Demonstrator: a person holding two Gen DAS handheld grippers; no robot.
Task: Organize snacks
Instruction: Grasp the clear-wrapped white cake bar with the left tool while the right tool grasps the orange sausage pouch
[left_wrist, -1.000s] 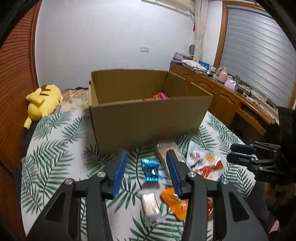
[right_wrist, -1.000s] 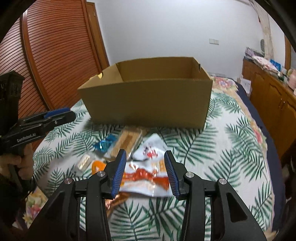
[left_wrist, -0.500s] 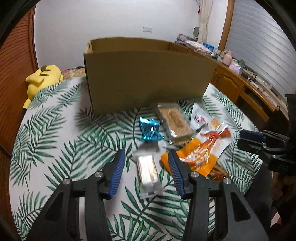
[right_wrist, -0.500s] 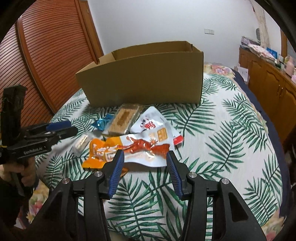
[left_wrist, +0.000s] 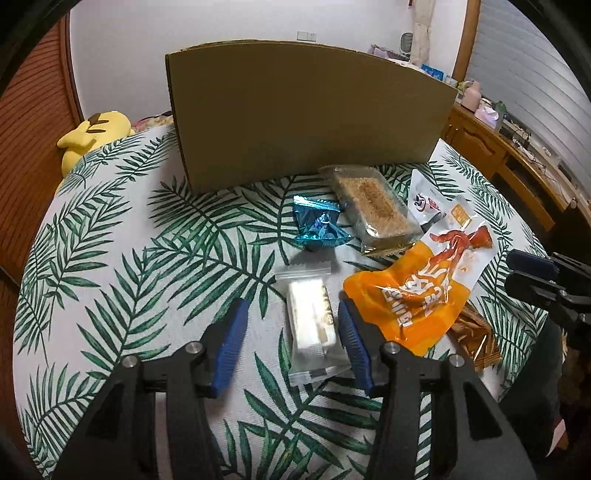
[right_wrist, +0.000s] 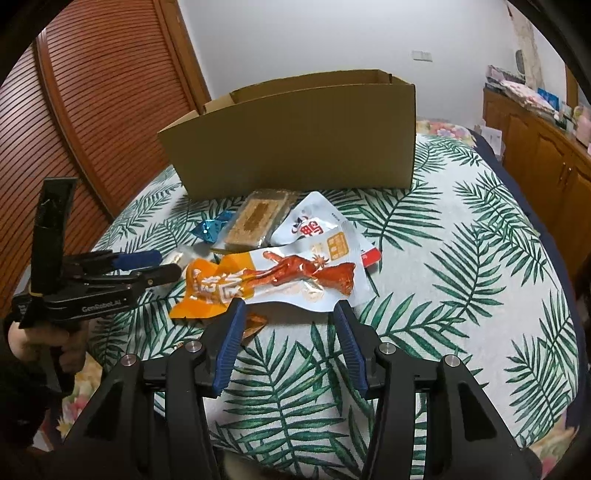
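Note:
A brown cardboard box (left_wrist: 306, 114) stands at the back of the leaf-print table; it also shows in the right wrist view (right_wrist: 295, 136). Snacks lie in front: a clear pack with a white bar (left_wrist: 312, 321), a blue foil pack (left_wrist: 320, 223), a brown cake pack (left_wrist: 373, 206), an orange-and-white pouch (left_wrist: 417, 291) (right_wrist: 273, 280) and a white pouch (right_wrist: 314, 229). My left gripper (left_wrist: 290, 343) is open with the white bar pack between its fingers, low over the table. My right gripper (right_wrist: 288, 339) is open just before the orange pouch's near edge.
A yellow plush toy (left_wrist: 92, 136) lies at the table's far left. A small amber packet (left_wrist: 476, 336) peeks from under the orange pouch. Wooden cabinets (right_wrist: 535, 144) stand to the right, a slatted wooden door (right_wrist: 92, 110) to the left. The leaf-print tablecloth (right_wrist: 461, 277) drops at the edges.
Both grippers have come down and forward toward the snacks. The left gripper's fingers now straddle the white bar pack; the right gripper has closed in on the orange pouch.

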